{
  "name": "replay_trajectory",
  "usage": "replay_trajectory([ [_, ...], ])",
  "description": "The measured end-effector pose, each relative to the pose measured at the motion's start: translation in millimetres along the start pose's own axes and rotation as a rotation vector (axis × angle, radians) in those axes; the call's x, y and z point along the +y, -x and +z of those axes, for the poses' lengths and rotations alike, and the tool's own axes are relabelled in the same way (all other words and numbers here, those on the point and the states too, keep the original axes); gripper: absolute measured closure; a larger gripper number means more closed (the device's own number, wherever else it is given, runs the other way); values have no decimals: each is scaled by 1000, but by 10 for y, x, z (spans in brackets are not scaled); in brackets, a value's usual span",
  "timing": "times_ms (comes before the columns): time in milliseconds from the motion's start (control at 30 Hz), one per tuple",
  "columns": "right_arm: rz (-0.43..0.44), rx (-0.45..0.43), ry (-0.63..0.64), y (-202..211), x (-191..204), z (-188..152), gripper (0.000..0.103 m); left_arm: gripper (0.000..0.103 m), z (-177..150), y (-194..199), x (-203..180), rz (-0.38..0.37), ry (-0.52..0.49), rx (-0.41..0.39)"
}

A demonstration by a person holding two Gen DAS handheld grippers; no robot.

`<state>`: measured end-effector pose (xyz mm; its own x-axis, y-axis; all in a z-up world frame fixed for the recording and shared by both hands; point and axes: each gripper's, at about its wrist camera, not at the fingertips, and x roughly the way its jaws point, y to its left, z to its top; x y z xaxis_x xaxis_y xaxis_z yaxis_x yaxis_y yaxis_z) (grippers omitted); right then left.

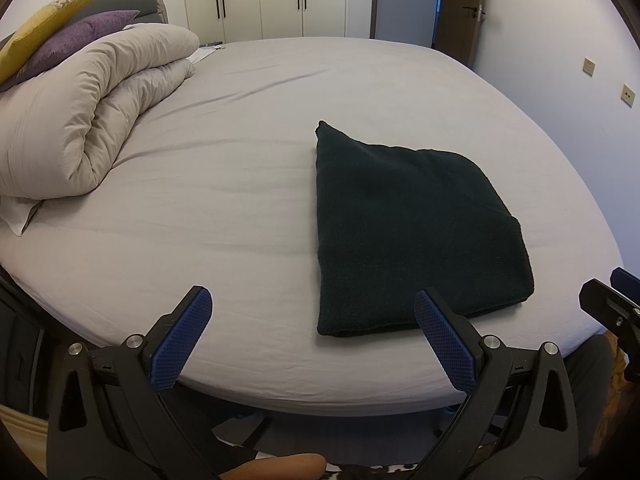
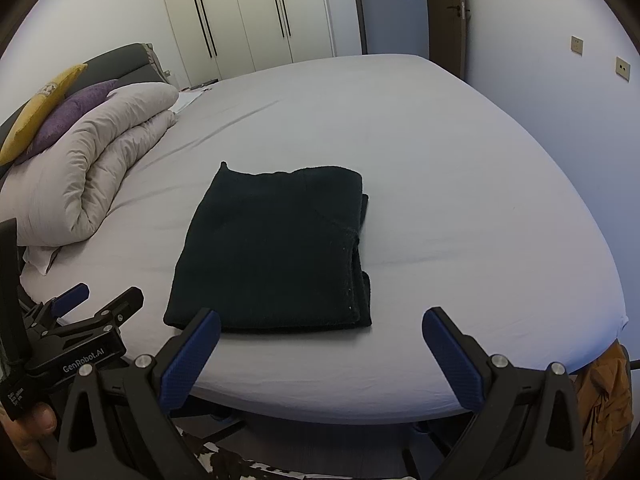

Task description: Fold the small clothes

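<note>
A dark knit garment (image 1: 412, 224) lies folded into a flat rectangle on the lilac bed sheet (image 1: 224, 208), near the front edge; it also shows in the right wrist view (image 2: 272, 252). My left gripper (image 1: 312, 300) is open and empty, held just short of the bed's front edge, left of the garment's near corner. My right gripper (image 2: 320, 320) is open and empty, held in front of the garment's near edge and apart from it. The left gripper also shows at the left of the right wrist view (image 2: 100, 300).
A rolled beige duvet (image 1: 88, 120) with purple (image 1: 72, 44) and yellow (image 1: 44, 16) cushions lies at the bed's left. Wardrobes (image 2: 248, 12) and a door (image 2: 448, 12) stand behind. An orange cloth (image 2: 604, 392) hangs off the bed's right corner.
</note>
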<state>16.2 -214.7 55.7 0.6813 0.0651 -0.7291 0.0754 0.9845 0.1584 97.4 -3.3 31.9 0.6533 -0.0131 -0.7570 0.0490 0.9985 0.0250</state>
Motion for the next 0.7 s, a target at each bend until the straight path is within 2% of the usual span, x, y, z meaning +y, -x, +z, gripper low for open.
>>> replay_trajectory([
  [700,2,3,-1,-11,0,-19,0,0,-1,3,1,0,0,1],
])
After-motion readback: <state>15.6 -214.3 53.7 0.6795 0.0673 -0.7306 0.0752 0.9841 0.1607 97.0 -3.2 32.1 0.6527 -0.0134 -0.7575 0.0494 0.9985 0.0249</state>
